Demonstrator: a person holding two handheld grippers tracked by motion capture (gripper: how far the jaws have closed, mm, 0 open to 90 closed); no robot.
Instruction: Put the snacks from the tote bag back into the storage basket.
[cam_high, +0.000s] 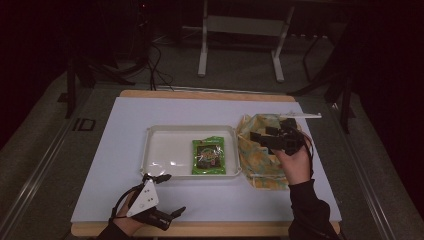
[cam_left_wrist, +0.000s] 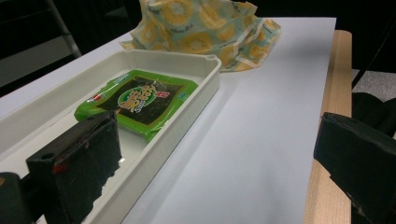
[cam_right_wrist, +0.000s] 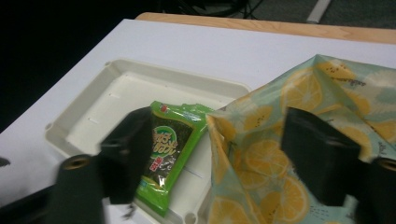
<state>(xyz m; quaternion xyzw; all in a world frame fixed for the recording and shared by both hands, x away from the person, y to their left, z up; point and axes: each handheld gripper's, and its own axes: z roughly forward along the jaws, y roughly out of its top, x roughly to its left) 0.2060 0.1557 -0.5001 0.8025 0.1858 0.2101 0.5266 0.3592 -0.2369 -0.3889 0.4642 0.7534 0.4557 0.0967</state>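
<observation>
**A:** What is the setting looking like?

**B:** A dim room is surrounding a wooden table (cam_high: 210, 95) that is wearing a white sheet over most of its top. Behind it, grey floor, dark cables and the pale legs of a frame are showing in the high view.

**A:** What is lying on the sheet?

**B:** A shallow white tray (cam_high: 165, 150) is sitting near the middle. A green snack packet (cam_high: 208, 156) is lying flat inside the tray, toward its right end. Just beside that end, a yellow bag printed with lemon slices (cam_high: 262, 155) is slumping on the sheet, touching or nearly touching the tray's edge.

**A:** Where is the right gripper (cam_high: 270, 136) sitting?

**B:** The person's right hand (cam_high: 296, 162) is holding it over the bag, jaws pointing left toward the tray. In the right gripper view the two black jaws are standing spread apart, one in front of the packet, one in front of the bag's cloth, gripping nothing.

**A:** And the left gripper (cam_high: 167, 195)?

**B:** It is hovering at the near edge of the table, below the tray's left end and well apart from the packet. Its jaws are spread wide and holding nothing; in the left gripper view one jaw is overlapping the tray's near wall, the other the table's wooden edge.
</observation>
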